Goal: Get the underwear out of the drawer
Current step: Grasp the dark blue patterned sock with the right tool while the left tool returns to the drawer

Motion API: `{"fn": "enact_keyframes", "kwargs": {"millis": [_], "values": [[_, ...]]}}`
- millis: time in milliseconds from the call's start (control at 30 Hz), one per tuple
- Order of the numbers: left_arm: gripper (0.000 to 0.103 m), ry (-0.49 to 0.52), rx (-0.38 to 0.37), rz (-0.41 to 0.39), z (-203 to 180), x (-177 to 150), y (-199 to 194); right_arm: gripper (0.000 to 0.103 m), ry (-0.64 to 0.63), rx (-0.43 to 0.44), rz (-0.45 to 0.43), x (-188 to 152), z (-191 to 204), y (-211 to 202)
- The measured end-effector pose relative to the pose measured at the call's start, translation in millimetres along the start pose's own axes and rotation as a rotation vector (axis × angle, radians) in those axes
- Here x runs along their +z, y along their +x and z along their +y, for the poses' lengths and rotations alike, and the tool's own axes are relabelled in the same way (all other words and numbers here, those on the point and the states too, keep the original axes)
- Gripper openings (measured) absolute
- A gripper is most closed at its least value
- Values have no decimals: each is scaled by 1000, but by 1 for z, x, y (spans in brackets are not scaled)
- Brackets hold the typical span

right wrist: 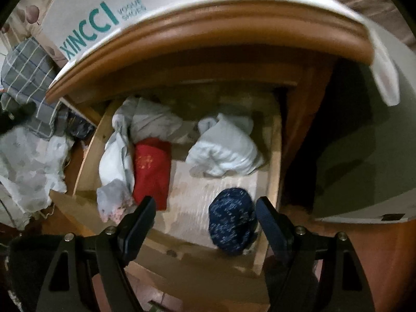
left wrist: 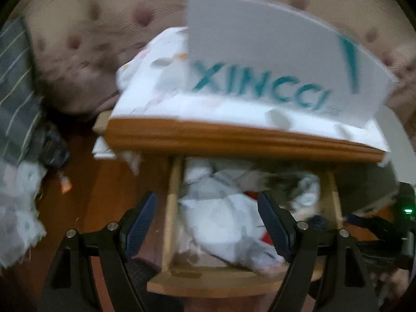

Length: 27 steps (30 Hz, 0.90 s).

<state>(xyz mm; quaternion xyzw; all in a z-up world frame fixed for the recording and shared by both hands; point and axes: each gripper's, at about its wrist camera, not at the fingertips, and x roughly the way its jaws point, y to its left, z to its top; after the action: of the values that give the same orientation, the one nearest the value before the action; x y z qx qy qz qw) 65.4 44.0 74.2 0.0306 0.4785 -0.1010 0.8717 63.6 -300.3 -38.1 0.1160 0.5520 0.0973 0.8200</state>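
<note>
Pale wood, open-topped: the pulled-out wooden drawer (right wrist: 270, 156) under the brown-edged nightstand top (right wrist: 208, 28) holds all our targets. Both claws stand wide and empty.

Step, as we judge it: pick one garment and lift it clear.
- Right gripper (right wrist: 205, 215) hangs over the front right corner, with the balled navy patterned underwear (right wrist: 231, 223) just inside its right finger. We'd shift right to centre the ball, drop straight down, close on the bulk of the ball, not a loose edge, and keep the pads off the drawer wall.
- Left gripper (left wrist: 208, 213) sits over the left half, above a crumpled white garment (left wrist: 221, 218); view is blurred. It straddles the drawer's left side rail (left wrist: 171, 208), so we'd shift inward before descending.

Drawer contents:
- crumpled grey-white cloth (right wrist: 145, 122) at back left
- folded red cloth with gold print (right wrist: 152, 171) beside it
- bunched pale blue-white garment (right wrist: 223, 150) at back right
- small pink-trimmed white piece (right wrist: 111, 202) at front left
- bare liner between

On top: white shoe box lettered XINCCI (right wrist: 104, 18).
</note>
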Motion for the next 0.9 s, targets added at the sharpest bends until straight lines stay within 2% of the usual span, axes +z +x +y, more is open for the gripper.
{"fn": "enact_keyframes", "kwargs": {"millis": [133, 267, 467, 633, 767, 900], "values": [[77, -86, 24, 1, 17, -12, 16, 81, 43, 16, 94, 5, -6, 15], [77, -144, 28, 17, 33, -24, 30, 81, 51, -13, 203, 14, -3, 35], [77, -164, 38, 13, 42, -26, 31, 81, -42, -123, 338, 19, 14, 68], [77, -140, -8, 20, 37, -26, 30, 81, -100, -239, 436, 15, 21, 95], [78, -98, -11, 24, 29, -27, 30, 81, -166, -281, 508, 11, 32, 112], [78, -108, -32, 49, 29, -29, 34, 79, -197, -310, 583, 4, 31, 132]]}}
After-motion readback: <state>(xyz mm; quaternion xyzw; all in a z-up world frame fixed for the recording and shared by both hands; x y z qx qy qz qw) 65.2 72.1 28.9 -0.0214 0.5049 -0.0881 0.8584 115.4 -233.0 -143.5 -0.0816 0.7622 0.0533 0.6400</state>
